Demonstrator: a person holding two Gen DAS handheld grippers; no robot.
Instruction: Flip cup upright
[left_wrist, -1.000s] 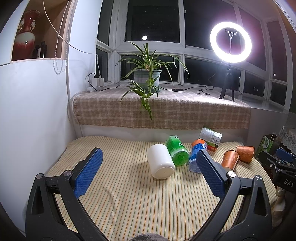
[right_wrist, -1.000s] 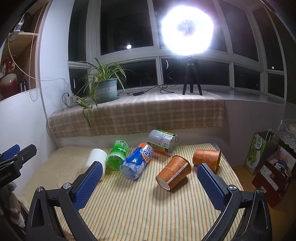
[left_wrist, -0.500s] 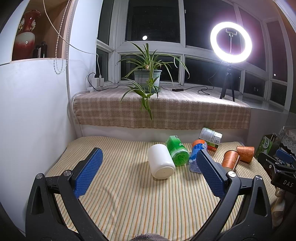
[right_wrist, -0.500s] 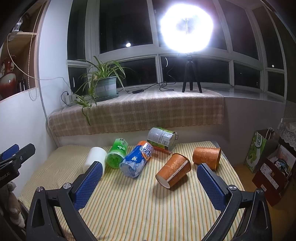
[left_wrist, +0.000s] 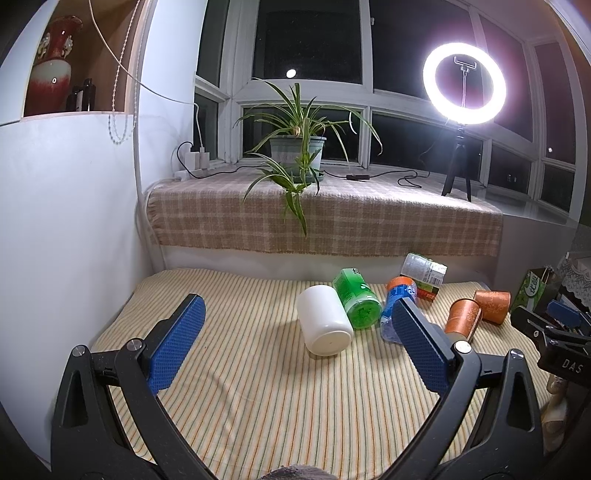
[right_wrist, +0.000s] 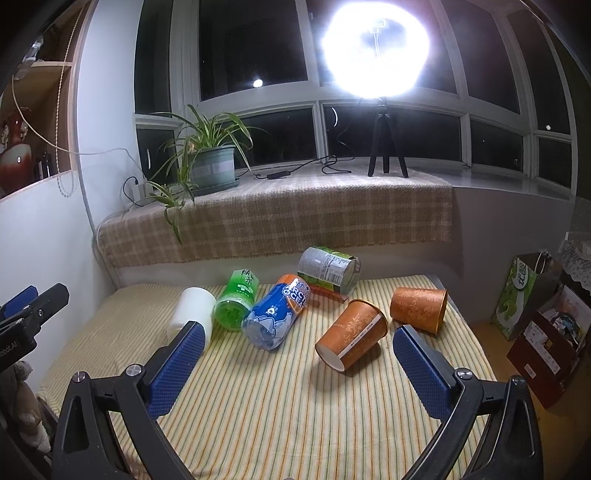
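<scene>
**Six cups on their sides, both claws spread and empty**

On the striped fabric surface (right_wrist: 277, 413), six cups lie tipped over in a loose row below the plaid-covered window ledge (right_wrist: 295, 218). From the right wrist view, the nearest is an orange paper cup (right_wrist: 351, 339) with a scroll pattern, its pale base turned toward the camera; a second orange cup (right_wrist: 419, 308) lies just beside it, farther right. Left of them rests a clear plastic cup with a blue printed sleeve (right_wrist: 277, 317), then a translucent green cup (right_wrist: 236, 302), then a smooth white cup (right_wrist: 194, 314) partly hidden behind a claw pad. A cup with a grey printed label (right_wrist: 328, 269) lies behind the row.

The right claw (right_wrist: 295, 369) is spread wide, its blue textured pads gripping nothing. The left claw (left_wrist: 295, 354) is likewise wide and empty.

The left wrist view shows the white cup (left_wrist: 324, 319) whole, a plain cylinder with its flat end facing the lens, touching the green cup (left_wrist: 356, 298). There the blue cup (left_wrist: 397, 299) is half covered by a pad, and the label text on all cups is too small to read. The ring light (left_wrist: 464, 79) shows as a clean ring here but blooms into glare in the right view.
</scene>
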